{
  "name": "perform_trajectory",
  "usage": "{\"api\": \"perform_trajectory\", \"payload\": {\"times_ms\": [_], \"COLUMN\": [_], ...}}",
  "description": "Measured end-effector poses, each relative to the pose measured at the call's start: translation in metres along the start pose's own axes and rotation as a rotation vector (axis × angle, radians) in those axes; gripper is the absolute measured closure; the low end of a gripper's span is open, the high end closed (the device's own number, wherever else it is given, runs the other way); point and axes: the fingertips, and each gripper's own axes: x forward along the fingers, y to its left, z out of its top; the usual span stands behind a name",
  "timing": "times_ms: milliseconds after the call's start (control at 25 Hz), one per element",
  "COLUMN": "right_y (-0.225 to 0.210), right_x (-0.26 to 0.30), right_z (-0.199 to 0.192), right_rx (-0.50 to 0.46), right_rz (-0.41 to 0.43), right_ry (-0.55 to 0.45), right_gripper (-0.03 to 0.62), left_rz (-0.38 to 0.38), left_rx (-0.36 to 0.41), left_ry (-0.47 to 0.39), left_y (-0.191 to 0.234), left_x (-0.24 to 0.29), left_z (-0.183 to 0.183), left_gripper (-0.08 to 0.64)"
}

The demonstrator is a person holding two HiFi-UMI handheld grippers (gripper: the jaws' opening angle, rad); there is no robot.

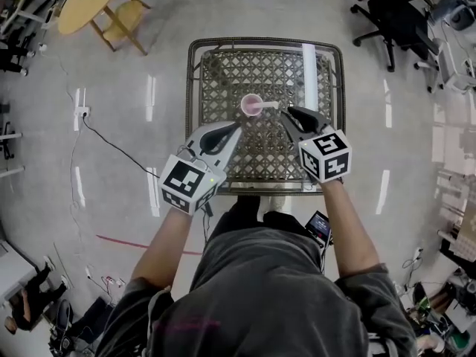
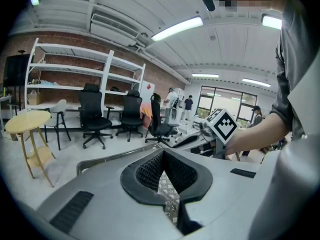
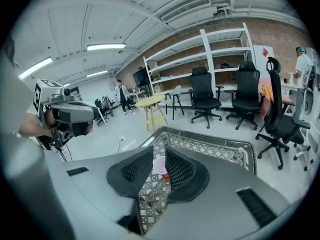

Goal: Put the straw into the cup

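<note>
A pink cup (image 1: pixel 251 105) stands on the lattice-topped glass table (image 1: pixel 195 88), near its middle. A short white straw (image 1: pixel 270 104) sticks out of the cup and leans to the right. My right gripper (image 1: pixel 288 113) hovers just right of the cup, close to the straw's end. Its jaws stand apart with nothing between them. In the right gripper view (image 3: pixel 160 156) the cup (image 3: pixel 160 165) shows through that gap, lower and farther off. My left gripper (image 1: pixel 237 126) hangs in front of the cup. Its fingertips (image 2: pixel 162 154) meet and hold nothing.
A round wooden stool (image 1: pixel 89 2) stands on the floor at far left, and a black office chair (image 1: pixel 393 13) at far right. A cable (image 1: pixel 111 146) runs across the floor left of the table. More chairs (image 3: pixel 207 99) and shelving (image 2: pixel 75 69) line the brick wall.
</note>
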Motion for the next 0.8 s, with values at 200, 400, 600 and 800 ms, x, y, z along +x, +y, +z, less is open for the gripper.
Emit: {"api": "perform_trajectory", "payload": {"times_ms": [200,400,600,800], "right_y": [0.005,0.013,0.025,0.032], "right_x": [-0.023,-0.046,-0.069,-0.088], "right_z": [0.008,0.014,0.029,0.045], "right_rx": [-0.009,0.006,-0.006,-0.018], "right_rz": [-0.004,0.007,0.032,0.047], "right_ry": [-0.041,-0.082,-0.137,-0.191], "right_gripper": [0.547,0.560,0.566,0.575], "left_rz": [-0.001,0.000,0.003,0.006], "left_rx": [0.012,0.027,0.039,0.046], "left_ry": [-0.002,-0.009,-0.014,-0.017], "left_y": [-0.010,-0.025,-0.039,-0.048], "left_x": [0.000,-0.004,-0.006,-0.006], "left_z": [0.004,0.010,0.014,0.016], "left_gripper": [0.551,0.551,0.551,0.551]}}
